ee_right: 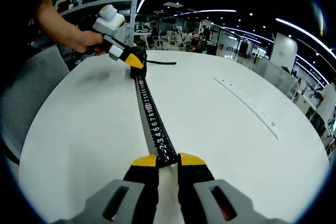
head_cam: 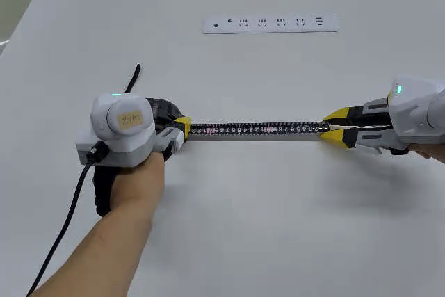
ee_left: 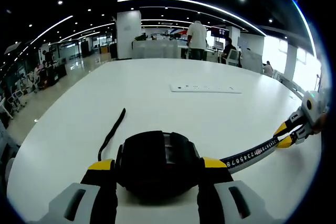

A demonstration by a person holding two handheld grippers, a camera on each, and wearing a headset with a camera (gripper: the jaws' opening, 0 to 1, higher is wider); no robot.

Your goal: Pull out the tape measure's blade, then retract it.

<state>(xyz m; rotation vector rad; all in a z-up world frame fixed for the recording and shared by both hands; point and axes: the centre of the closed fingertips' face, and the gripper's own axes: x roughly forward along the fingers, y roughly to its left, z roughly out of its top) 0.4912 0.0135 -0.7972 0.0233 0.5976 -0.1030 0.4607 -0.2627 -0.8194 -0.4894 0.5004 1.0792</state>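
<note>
Blade [head_cam: 257, 129] pulled out, lying left to right; left gripper [head_cam: 177, 132] clamps tape measure case [ee_left: 157, 163], right gripper [head_cam: 338, 127] pinches blade tip. Next: guided retraction leftward.

Black tape measure case [ee_left: 157, 163]; black blade [head_cam: 257, 129] with white numerals and red marks. Yellow-tipped white left tool [head_cam: 179, 132] and right tool [head_cam: 335, 126]; white tabletop [head_cam: 243, 227].

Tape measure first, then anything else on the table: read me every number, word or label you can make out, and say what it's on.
"2 3 4 5 6 7 8": printed on the tape measure blade, near the right gripper; the figures further along are too small to read.
Yellow sticker on the left gripper: handwriting, too blurred to read.
Power strip: markings too small to read.
</note>
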